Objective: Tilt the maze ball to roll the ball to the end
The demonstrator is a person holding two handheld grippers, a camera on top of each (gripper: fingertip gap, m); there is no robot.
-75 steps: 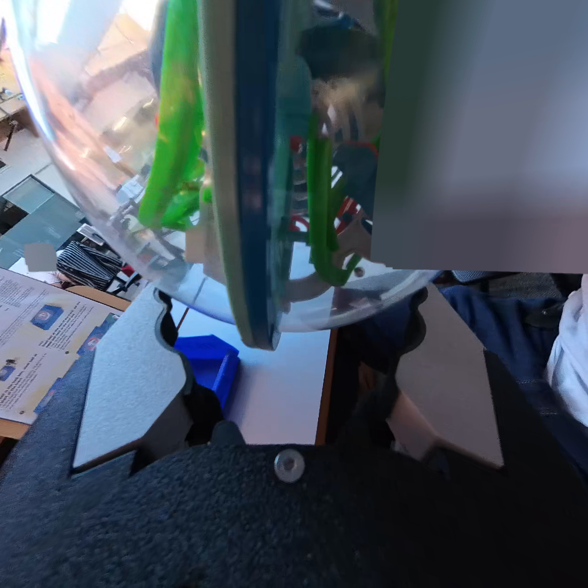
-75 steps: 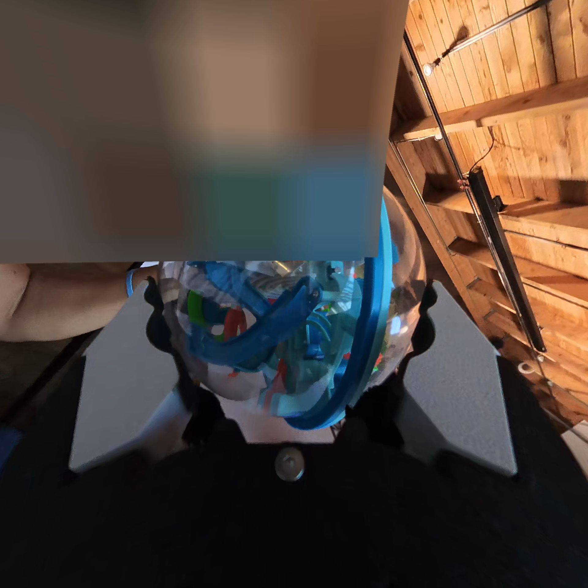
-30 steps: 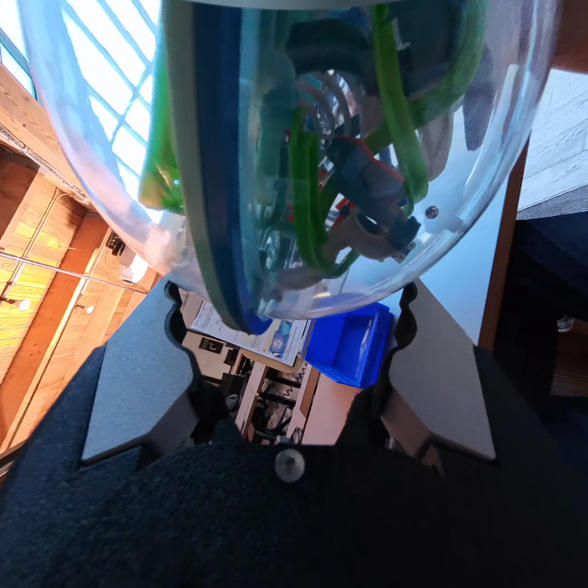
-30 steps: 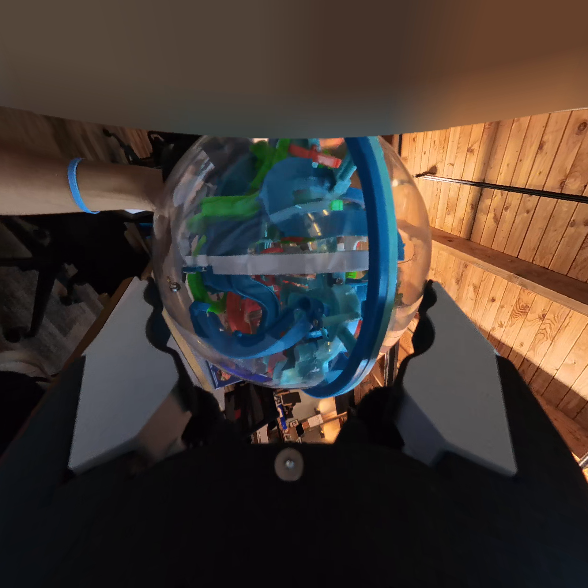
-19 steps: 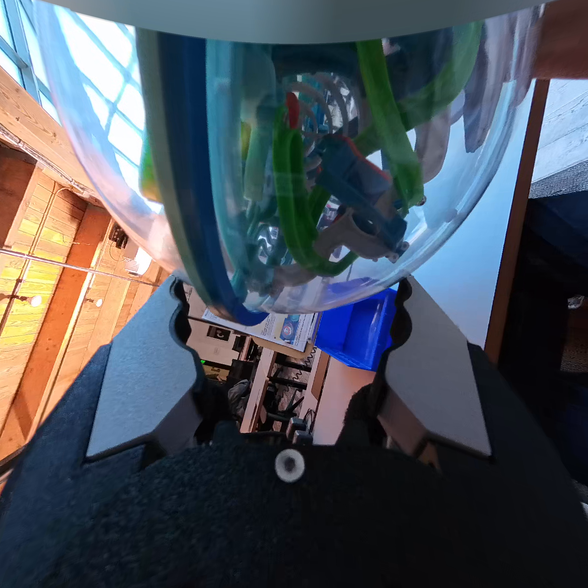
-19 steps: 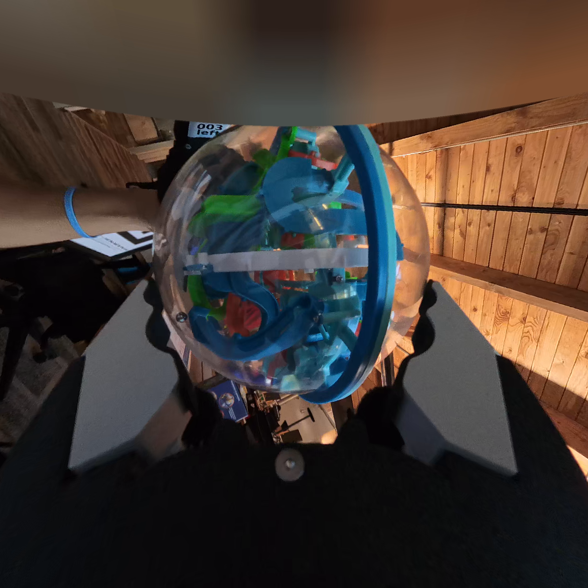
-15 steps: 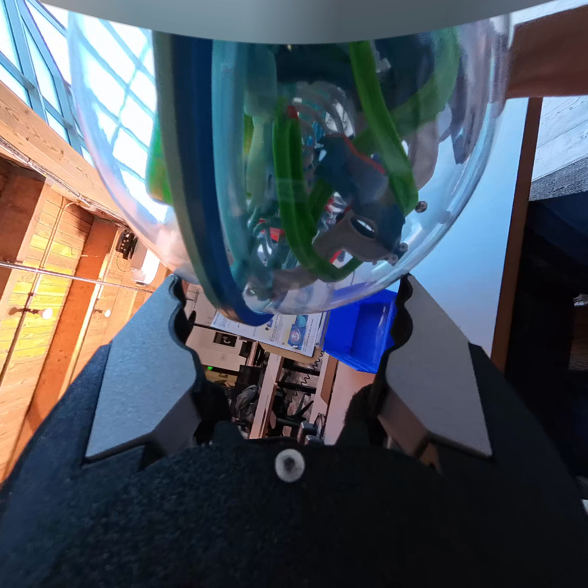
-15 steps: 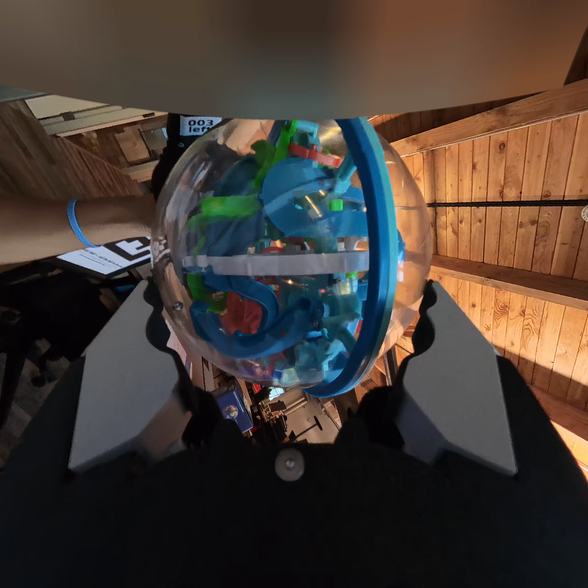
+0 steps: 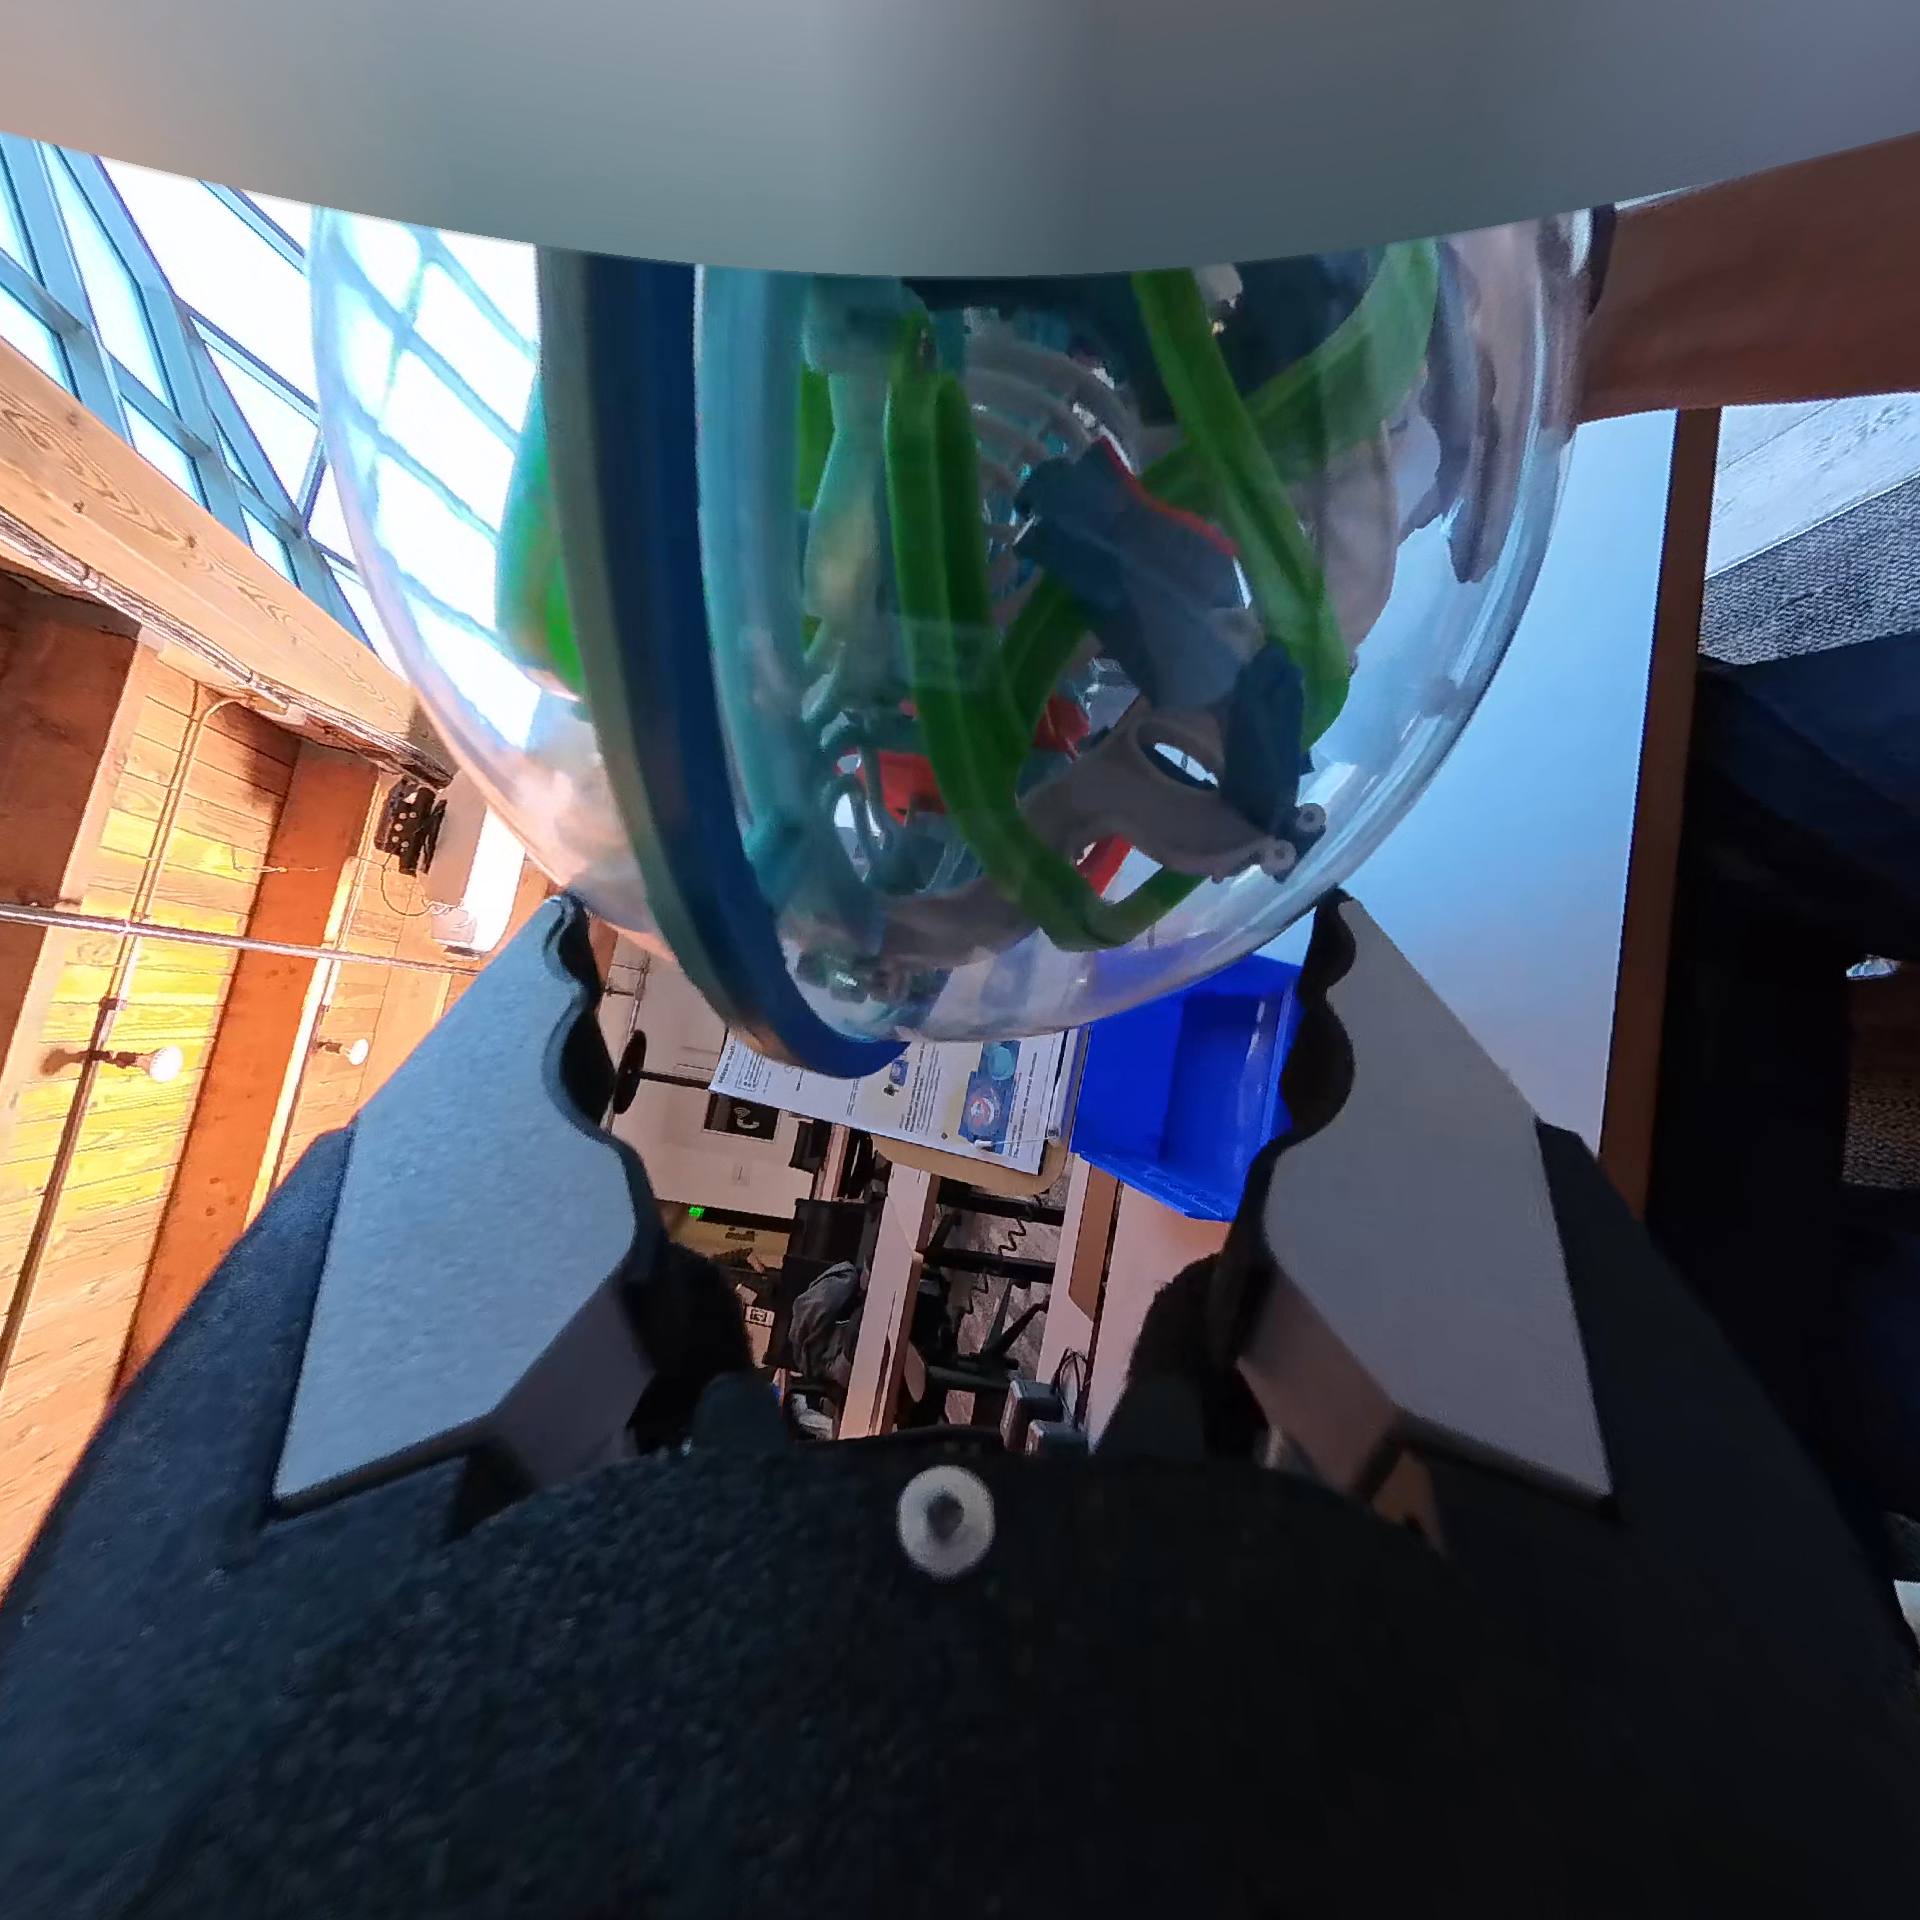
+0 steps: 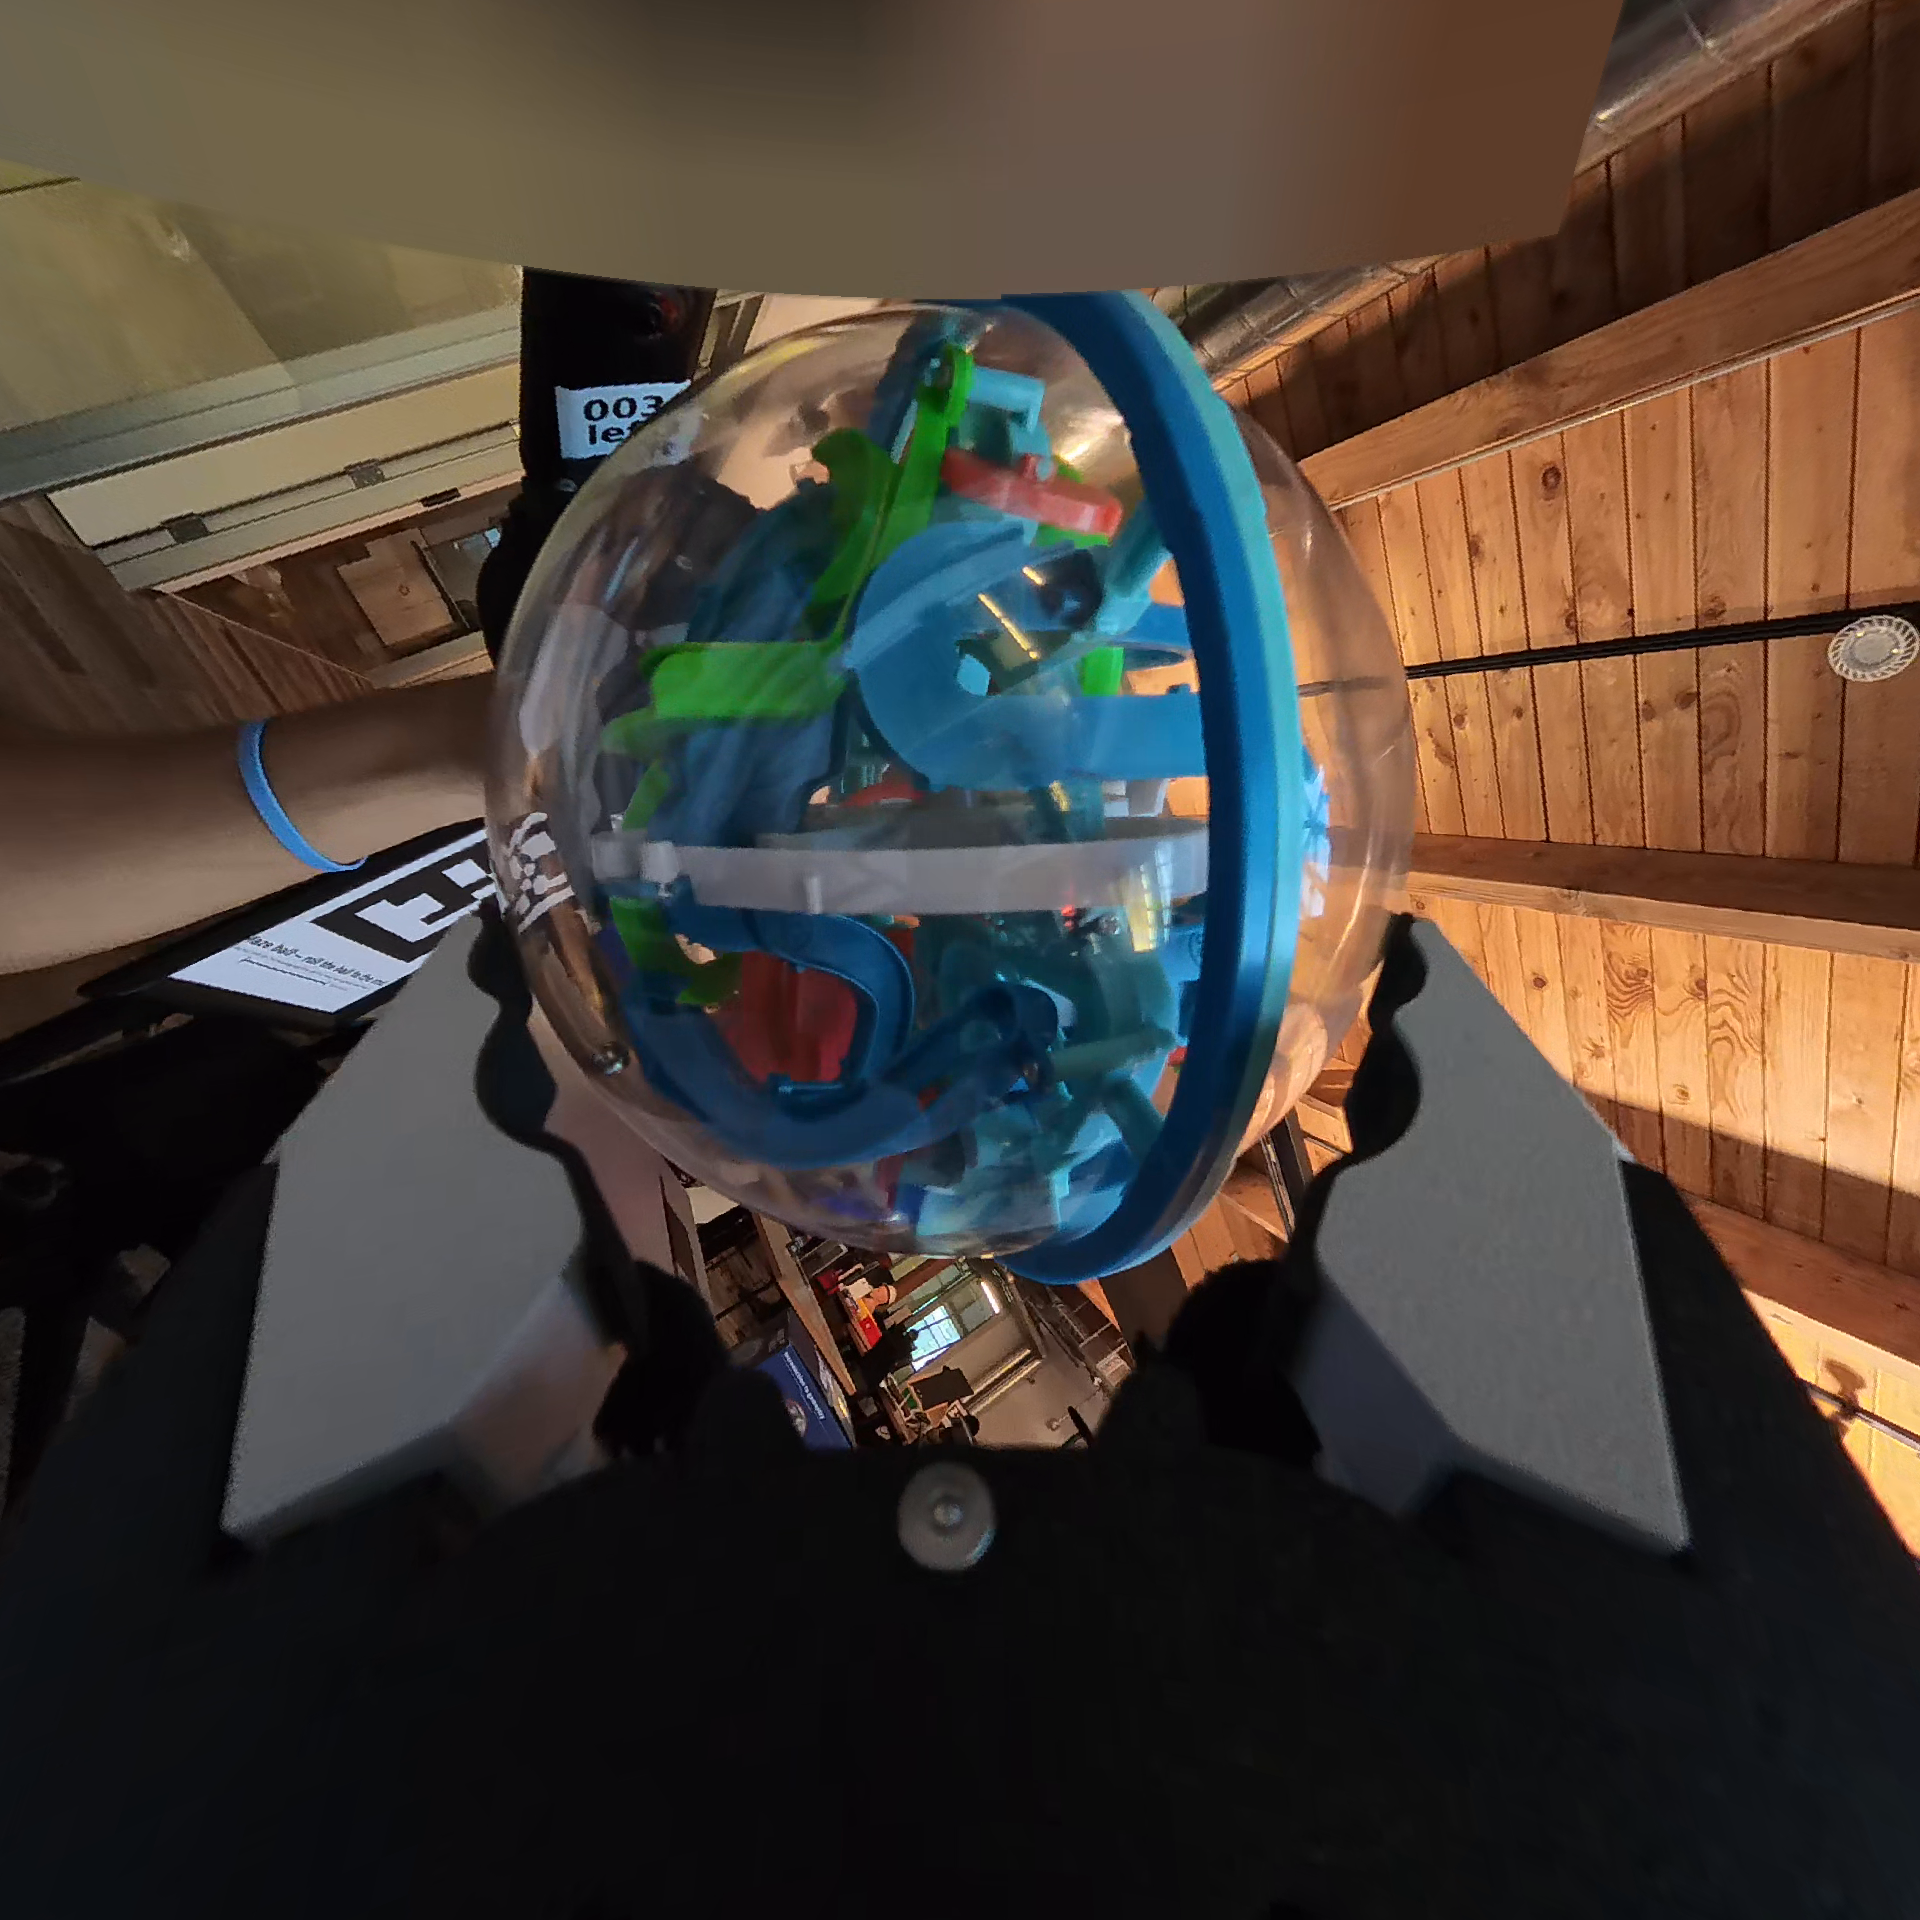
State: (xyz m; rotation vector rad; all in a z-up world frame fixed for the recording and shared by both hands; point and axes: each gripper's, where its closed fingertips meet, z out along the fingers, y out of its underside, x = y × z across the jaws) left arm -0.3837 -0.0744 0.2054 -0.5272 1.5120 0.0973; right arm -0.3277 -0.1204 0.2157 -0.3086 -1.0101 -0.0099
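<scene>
Wooden ceiling has replaced the desk behind the maze ball (image 10: 935,790); both grippers' jaws stay clamped on it.

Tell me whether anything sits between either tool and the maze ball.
Nothing visible does. The left tool and the right tool each have the clear maze ball directly between their fingers, against the shell, with no other object in the gap.

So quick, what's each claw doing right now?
Left claw: shut on the maze ball.
Right claw: shut on the maze ball too.
</scene>
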